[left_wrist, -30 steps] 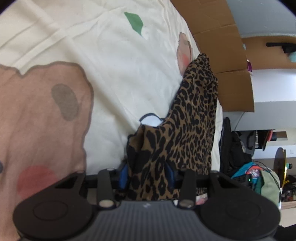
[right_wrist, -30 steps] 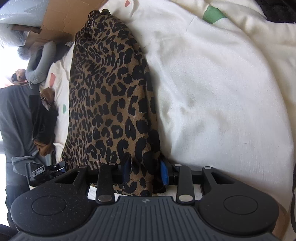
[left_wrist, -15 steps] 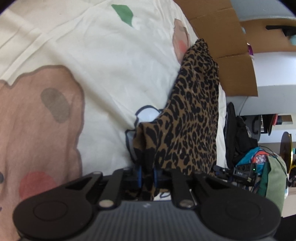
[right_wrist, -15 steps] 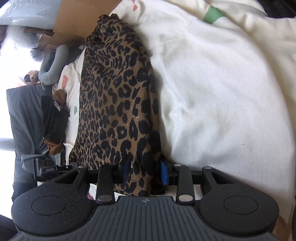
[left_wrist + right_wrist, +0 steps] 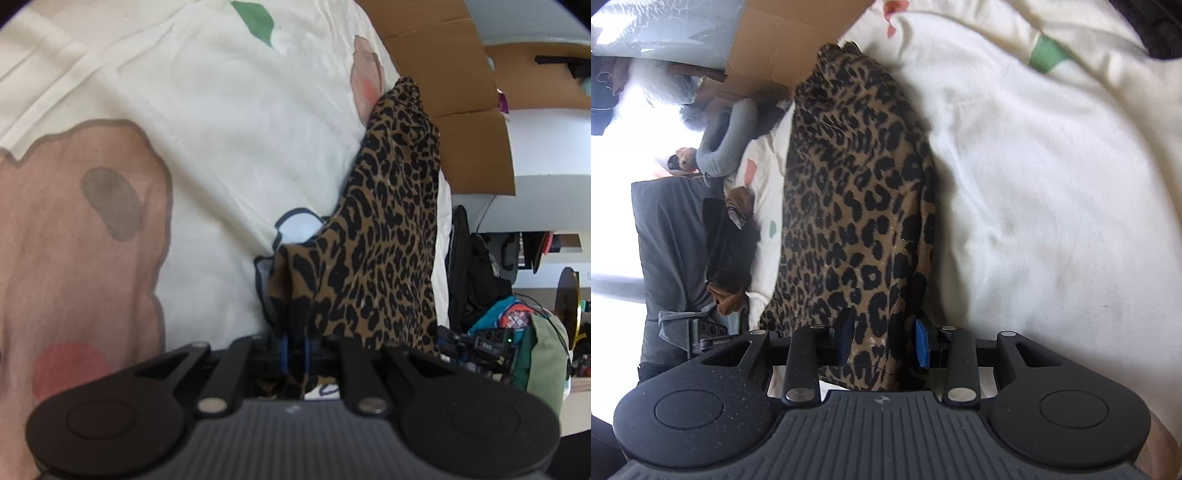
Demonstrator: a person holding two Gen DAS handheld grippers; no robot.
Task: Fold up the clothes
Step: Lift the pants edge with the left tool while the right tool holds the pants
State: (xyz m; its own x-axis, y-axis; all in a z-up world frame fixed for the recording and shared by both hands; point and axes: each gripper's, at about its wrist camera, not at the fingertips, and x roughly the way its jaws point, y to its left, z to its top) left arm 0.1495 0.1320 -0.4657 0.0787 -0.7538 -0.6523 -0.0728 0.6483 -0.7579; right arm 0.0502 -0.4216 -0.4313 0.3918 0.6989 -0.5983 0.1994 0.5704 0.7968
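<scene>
A leopard-print garment (image 5: 384, 243) on the bed (image 5: 221, 122) is pinched by the closing left gripper (image 5: 294, 349); the right gripper's (image 5: 882, 341) jaws are closing around it too.

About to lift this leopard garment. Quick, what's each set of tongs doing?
Left tongs: closing, pinching the leopard garment.
Right tongs: closing, garment between them.

The left gripper (image 5: 294, 349) has a black ribbed body, two round side discs and silver screw heads on its arms. The right gripper (image 5: 882, 338) looks the same (lightly dust-speckled), with blue pads (image 5: 922, 342).
</scene>
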